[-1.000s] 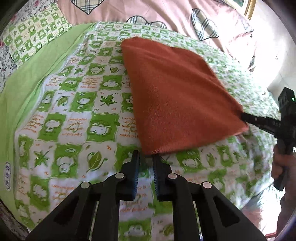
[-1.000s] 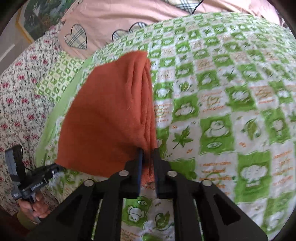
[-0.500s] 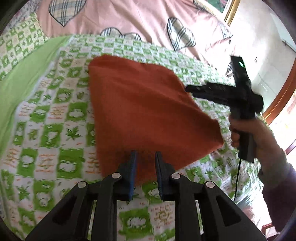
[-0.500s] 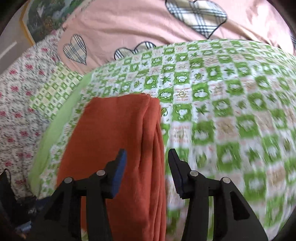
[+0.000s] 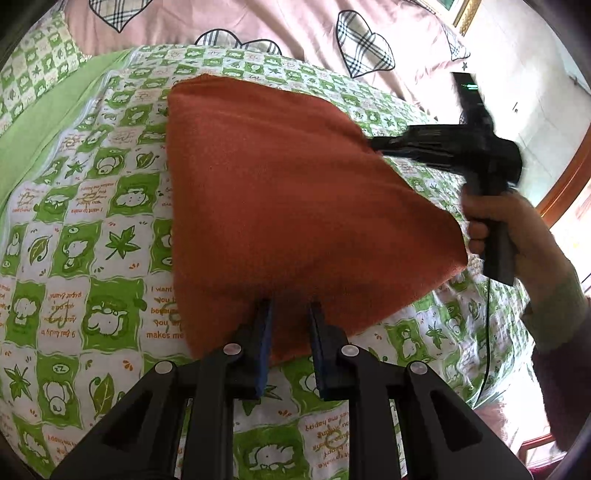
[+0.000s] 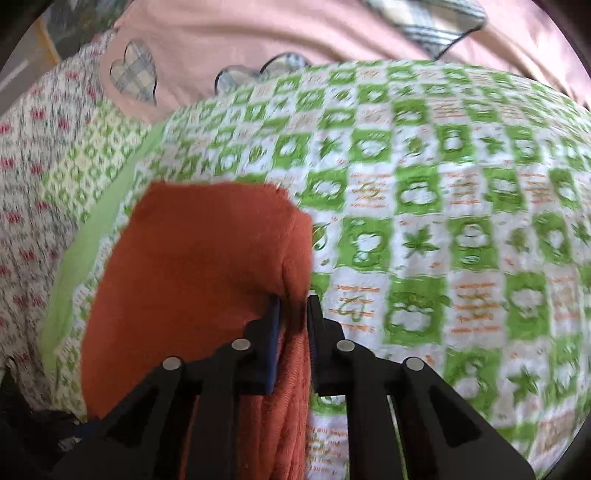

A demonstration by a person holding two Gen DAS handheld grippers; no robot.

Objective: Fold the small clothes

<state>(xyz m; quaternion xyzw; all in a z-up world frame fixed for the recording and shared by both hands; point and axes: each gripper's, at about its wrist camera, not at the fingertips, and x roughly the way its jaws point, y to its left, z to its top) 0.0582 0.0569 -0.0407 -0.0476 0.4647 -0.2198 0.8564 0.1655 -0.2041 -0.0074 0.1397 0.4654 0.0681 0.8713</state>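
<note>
A folded rust-orange cloth point(image 5: 295, 206) lies flat on the green-and-white checked bedspread point(image 5: 92, 258). My left gripper point(image 5: 290, 314) is open, its fingers over the cloth's near edge without pinching it. In the left wrist view the right gripper point(image 5: 373, 144) reaches in from the right over the cloth's far right edge, held by a hand. In the right wrist view my right gripper point(image 6: 293, 299) straddles the layered folded edge of the cloth point(image 6: 192, 266), jaws narrowly apart; the view is blurred.
A pink quilt with plaid hearts point(image 5: 258, 22) lies along the far side of the bed. A green checked pillow point(image 5: 33, 62) sits at the far left and a floral sheet point(image 6: 29, 177) beside it. A wooden door frame point(image 5: 569, 177) stands at right.
Both grippers let go of the cloth, which now lies flat. The right gripper swung over the far edge and narrowed around the fold. The left gripper moved closer over the near edge.
</note>
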